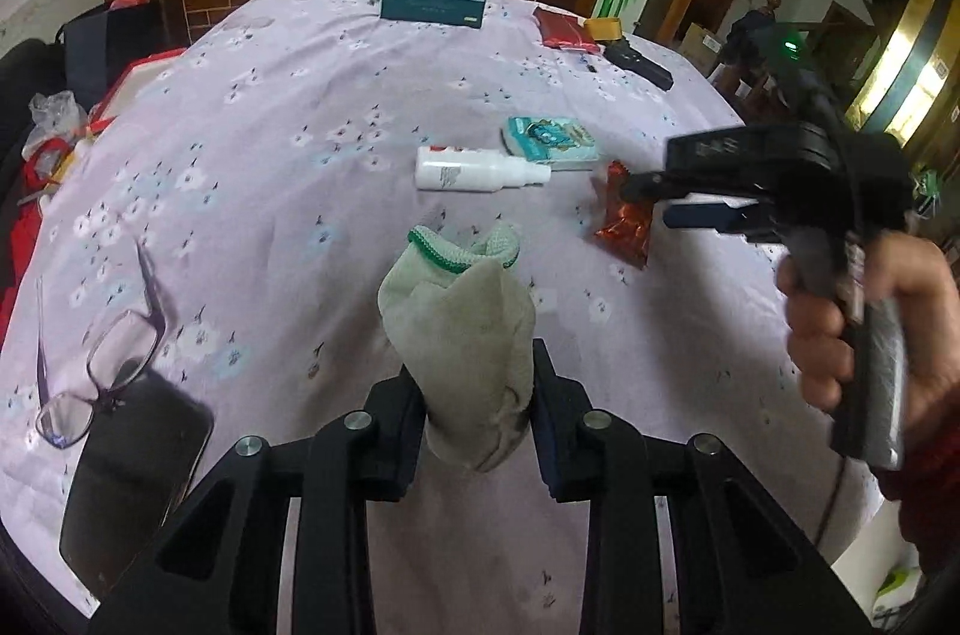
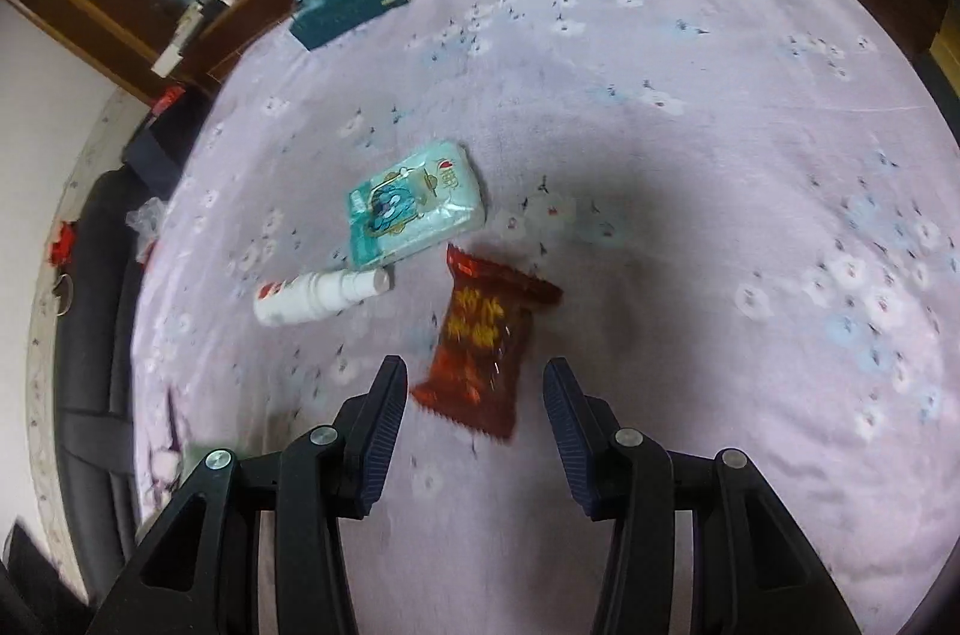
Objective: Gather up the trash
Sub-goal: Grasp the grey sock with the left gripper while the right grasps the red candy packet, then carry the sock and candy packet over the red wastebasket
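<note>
Two grippers are at work over the bed (image 2: 690,107) with its lilac flowered sheet. Your left gripper (image 1: 477,416) is clamped on a pale grey-green knit glove with a green cuff (image 1: 462,329), lifted clear of the sheet. Your right gripper (image 2: 474,413) stands open above the crinkly red snack wrapper (image 2: 480,341), mid-bed near the white spray bottle (image 2: 318,296). Centre the wrapper between the pads, lower until they brush the sheet, then close without pinching fabric.
</note>
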The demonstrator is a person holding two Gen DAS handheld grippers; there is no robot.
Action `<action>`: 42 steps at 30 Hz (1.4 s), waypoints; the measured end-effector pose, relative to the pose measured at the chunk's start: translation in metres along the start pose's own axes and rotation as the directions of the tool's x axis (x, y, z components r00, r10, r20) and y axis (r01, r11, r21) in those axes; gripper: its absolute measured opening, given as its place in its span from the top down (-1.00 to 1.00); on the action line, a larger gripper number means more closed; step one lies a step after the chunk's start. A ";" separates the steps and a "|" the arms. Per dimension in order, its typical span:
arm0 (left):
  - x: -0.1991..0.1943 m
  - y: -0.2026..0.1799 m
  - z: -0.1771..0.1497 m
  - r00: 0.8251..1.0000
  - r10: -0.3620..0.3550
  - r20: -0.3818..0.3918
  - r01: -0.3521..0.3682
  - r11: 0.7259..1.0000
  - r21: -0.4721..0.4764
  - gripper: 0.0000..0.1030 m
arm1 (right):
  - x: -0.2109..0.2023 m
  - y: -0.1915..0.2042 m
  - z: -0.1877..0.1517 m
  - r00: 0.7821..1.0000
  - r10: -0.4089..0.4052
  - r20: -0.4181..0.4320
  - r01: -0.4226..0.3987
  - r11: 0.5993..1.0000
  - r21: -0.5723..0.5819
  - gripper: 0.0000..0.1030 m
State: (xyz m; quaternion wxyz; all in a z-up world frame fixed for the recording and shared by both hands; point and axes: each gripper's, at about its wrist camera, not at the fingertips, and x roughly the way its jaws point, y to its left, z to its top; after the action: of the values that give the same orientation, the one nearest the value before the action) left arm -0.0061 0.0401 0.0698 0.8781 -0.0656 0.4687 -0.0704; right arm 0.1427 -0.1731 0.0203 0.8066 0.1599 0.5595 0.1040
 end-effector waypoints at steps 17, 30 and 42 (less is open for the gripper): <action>0.006 -0.027 -0.002 1.000 -0.026 0.004 0.026 0.999 0.026 0.43 | -0.022 -0.015 -0.020 1.000 -0.008 0.006 0.008 1.000 -0.030 0.35; 0.002 -0.119 -0.013 0.993 -0.115 -0.003 0.114 0.982 0.152 0.43 | -0.117 -0.080 -0.113 0.996 0.008 0.085 -0.008 1.000 0.002 0.35; -0.007 -0.206 -0.022 0.982 -0.190 -0.019 0.188 0.946 0.264 0.43 | -0.179 -0.147 -0.158 0.985 -0.038 0.170 0.025 0.997 0.079 0.35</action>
State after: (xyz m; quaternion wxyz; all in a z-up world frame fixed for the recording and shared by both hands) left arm -0.0409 -0.1613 0.1009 0.8698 0.0071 0.4437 -0.2157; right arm -0.0700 -0.3493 0.0703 0.8464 0.1903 0.4942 0.0554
